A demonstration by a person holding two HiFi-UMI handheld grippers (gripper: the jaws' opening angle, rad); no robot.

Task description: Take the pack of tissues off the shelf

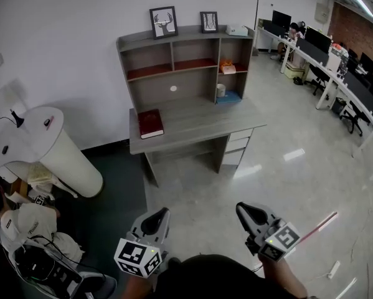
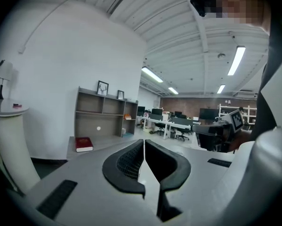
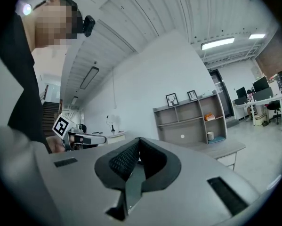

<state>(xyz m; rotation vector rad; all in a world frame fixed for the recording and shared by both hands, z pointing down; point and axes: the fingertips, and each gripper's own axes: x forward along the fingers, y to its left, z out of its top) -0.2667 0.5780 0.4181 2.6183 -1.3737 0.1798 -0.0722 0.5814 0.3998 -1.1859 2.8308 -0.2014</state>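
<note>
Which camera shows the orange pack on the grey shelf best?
The head view: the orange pack sits clear in the upper right compartment of the grey shelf. The left gripper view and right gripper view show it only as a small, distant orange spot.

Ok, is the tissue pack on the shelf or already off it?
On the shelf: the orange pack lies in its upper right compartment. The left gripper and right gripper are shut, empty.

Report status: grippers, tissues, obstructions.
Left gripper shut, empty. Right gripper shut, empty. Orange pack, likely the tissues, on shelf, right compartment, untouched. Only floor between us and desk.
</note>
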